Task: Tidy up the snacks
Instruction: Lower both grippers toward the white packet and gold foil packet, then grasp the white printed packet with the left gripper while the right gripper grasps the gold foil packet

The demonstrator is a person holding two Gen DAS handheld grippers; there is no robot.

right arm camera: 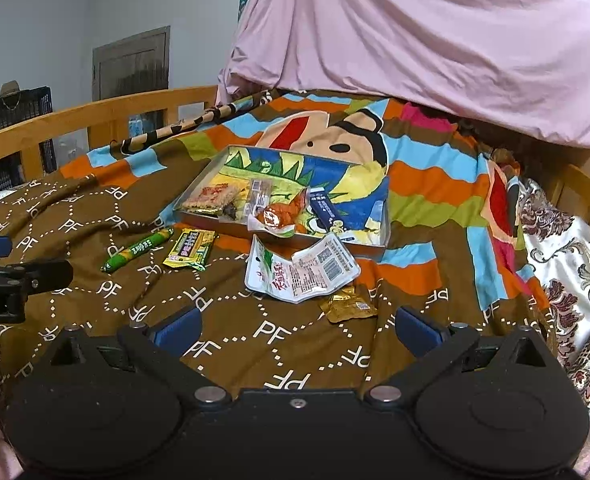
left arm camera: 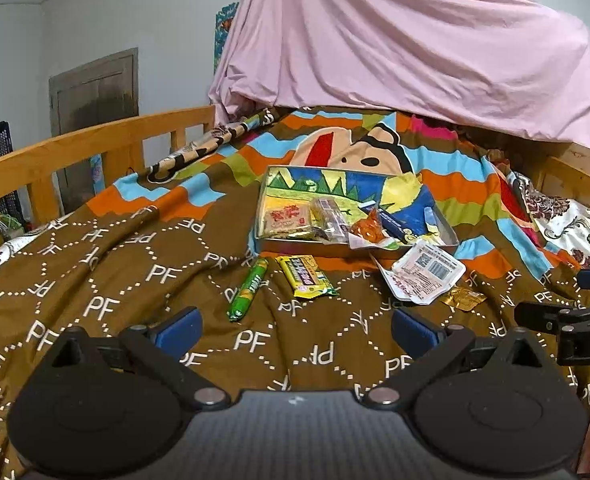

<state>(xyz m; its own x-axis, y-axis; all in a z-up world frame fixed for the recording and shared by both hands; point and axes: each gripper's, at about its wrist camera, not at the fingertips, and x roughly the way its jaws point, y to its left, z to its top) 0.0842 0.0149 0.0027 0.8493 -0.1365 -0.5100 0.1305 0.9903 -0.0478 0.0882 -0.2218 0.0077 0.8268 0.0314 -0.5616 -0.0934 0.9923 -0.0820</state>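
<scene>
A shallow box [left arm camera: 443, 220] [right arm camera: 379, 248] with a colourful cartoon lining lies on the bed and holds several snack packs. In front of it on the brown blanket lie a green tube snack [left arm camera: 249, 288] [right arm camera: 137, 250], a yellow pack [left arm camera: 305, 276] [right arm camera: 191, 250], a white pouch [left arm camera: 425, 276] [right arm camera: 303, 272] and a small gold pack [left arm camera: 461, 298] [right arm camera: 347, 304]. My left gripper [left arm camera: 297, 326] is open and empty, short of the green tube. My right gripper [right arm camera: 297, 328] is open and empty, just short of the gold pack.
A wooden bed rail [left arm camera: 75, 148] [right arm camera: 75, 116] runs along the left. A pink sheet [left arm camera: 415, 40] [right arm camera: 435, 40] hangs over the far end. A floral cloth [right arm camera: 567, 280] lies at the right. The other gripper shows at each view's edge [left arm camera: 567, 320] [right arm camera: 11, 280].
</scene>
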